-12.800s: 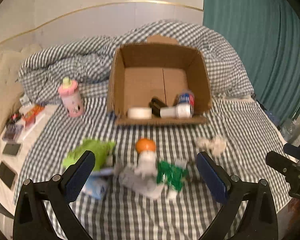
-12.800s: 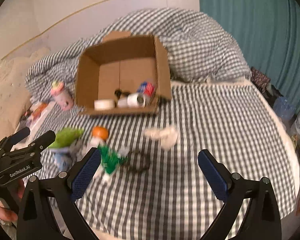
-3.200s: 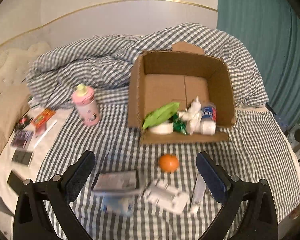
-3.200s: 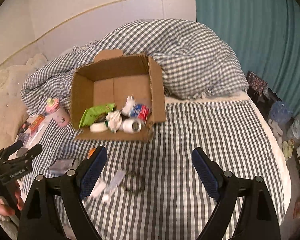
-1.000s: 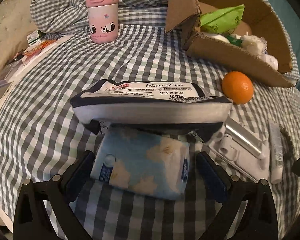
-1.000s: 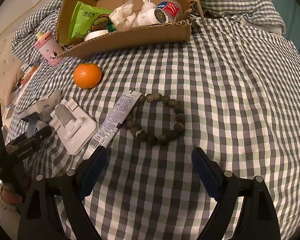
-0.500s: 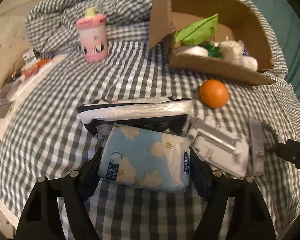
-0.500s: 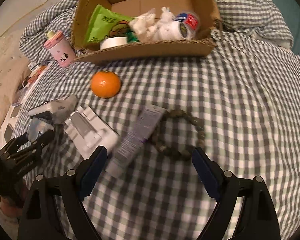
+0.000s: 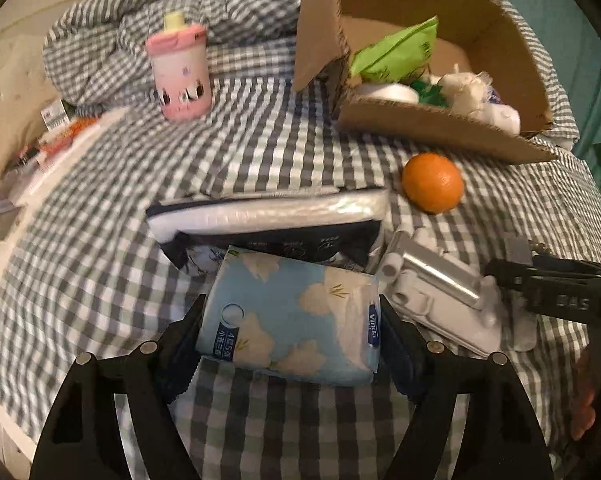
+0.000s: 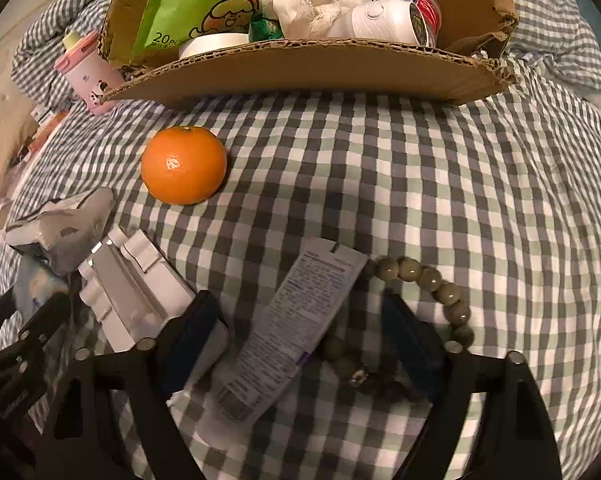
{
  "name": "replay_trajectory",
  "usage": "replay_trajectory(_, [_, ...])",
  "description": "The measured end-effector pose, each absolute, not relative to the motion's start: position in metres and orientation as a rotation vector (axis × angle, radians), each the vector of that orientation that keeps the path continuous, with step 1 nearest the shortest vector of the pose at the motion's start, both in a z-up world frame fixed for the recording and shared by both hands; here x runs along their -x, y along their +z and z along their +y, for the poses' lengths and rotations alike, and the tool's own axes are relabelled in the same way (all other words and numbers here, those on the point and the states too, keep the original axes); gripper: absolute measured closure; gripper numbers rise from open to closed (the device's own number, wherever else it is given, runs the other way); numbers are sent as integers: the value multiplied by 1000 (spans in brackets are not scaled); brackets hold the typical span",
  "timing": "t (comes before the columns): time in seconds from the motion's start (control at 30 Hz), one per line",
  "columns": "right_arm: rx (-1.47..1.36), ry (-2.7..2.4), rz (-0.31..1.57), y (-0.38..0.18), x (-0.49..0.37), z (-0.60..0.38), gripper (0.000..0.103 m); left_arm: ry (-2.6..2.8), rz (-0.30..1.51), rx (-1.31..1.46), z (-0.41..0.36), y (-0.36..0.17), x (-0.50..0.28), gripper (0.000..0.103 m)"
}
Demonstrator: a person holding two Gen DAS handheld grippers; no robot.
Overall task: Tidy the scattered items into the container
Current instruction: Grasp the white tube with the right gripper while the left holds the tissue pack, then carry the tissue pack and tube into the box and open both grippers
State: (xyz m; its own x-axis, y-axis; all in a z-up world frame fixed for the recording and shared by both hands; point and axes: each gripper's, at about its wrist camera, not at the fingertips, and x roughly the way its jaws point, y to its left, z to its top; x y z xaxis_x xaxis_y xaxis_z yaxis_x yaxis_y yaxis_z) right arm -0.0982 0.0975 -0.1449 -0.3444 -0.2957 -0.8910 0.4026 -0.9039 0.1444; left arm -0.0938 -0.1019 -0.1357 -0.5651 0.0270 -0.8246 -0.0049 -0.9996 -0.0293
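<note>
left gripper (image 9: 291, 344) clamps blue tissue pack (image 9: 290, 316) near-centre | right gripper (image 10: 300, 336) half-open, straddling cream tube (image 10: 290, 330) | bead bracelet (image 10: 424, 300) only in right view | cardboard box (image 10: 300, 66) far

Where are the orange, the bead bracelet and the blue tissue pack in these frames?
orange (image 10: 183, 165): right wrist view, middle of its peel.
bead bracelet (image 10: 429, 278): right wrist view, a bead on its far arc.
blue tissue pack (image 9: 290, 316): left wrist view, centre of its cloud-print top face.

Blue tissue pack (image 9: 290, 320), orange (image 9: 432, 182), tube (image 10: 290, 326) lie outside the cardboard box (image 9: 440, 128).
</note>
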Motion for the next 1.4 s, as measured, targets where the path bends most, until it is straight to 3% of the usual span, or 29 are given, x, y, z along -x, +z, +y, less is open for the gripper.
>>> replay_trajectory(0.07, [-1479,-2271,167,-145,97,99,52,2747,-59,1499,-105,-146,100,24])
replay_trajectory(0.13, [-1485,-2251,122,-141,95,105,88,2744,-76,1515,-106,-151,104,23])
replay_trajectory(0.2, [-1482,-2244,96,-135,92,109,92,2744,-75,1520,-105,-149,104,23])
replay_trajectory(0.87, [-1316,-2285,-80,-55,50,167,92,2800,-27,1278,-81,-55,66,24])
replay_trajectory(1.13, [-1407,-2202,-144,-86,45,176,92,2785,2,1296,-69,-56,58,24])
replay_trajectory(1.4, [-1507,-2174,-68,-123,59,173,91,2767,2,1315,-60,-61,68,24])
